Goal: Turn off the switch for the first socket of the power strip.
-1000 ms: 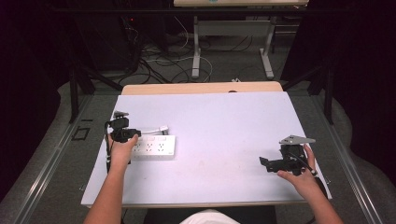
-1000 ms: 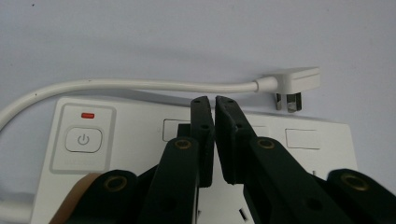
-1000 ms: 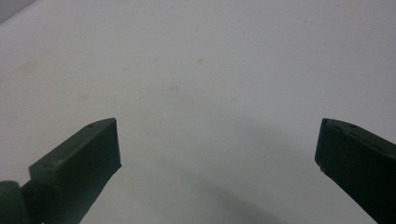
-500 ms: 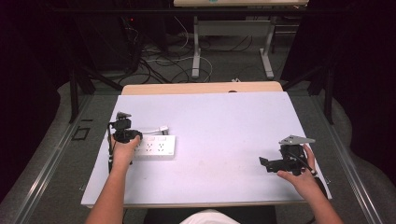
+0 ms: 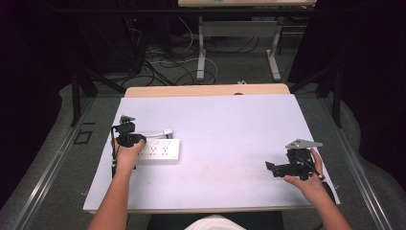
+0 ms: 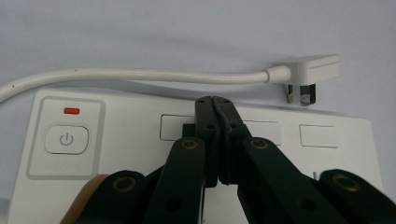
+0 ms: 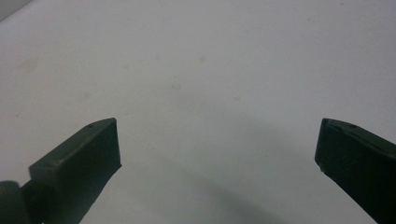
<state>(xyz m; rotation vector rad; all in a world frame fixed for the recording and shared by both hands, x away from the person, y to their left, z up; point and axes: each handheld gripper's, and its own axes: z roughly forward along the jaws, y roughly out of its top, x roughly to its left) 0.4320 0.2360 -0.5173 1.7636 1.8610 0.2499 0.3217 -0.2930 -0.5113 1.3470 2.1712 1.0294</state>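
A white power strip [image 5: 160, 151] lies on the left part of the white table [image 5: 230, 124]. Its cord ends in a loose white plug [image 5: 167, 131] just behind it. In the left gripper view the strip [image 6: 116, 140] has a power button [image 6: 66, 139] with a red light above, and the plug [image 6: 310, 74] lies unplugged past its far edge. My left gripper [image 6: 214, 100] is shut with nothing between the jaws, its tips over the strip's top face; seen from above it [image 5: 128, 139] stands at the strip's left end. My right gripper [image 5: 269, 167] rests at the right, open over bare table [image 7: 215, 140].
Behind the white table top a wooden edge [image 5: 206, 90] shows. Cables [image 5: 158, 62] and desk legs [image 5: 201, 57] lie on the floor beyond. Metal rails [image 5: 48, 167] run along both sides of the table.
My left gripper has shifted slightly right and toward the strip's left end. The right gripper has stayed put.
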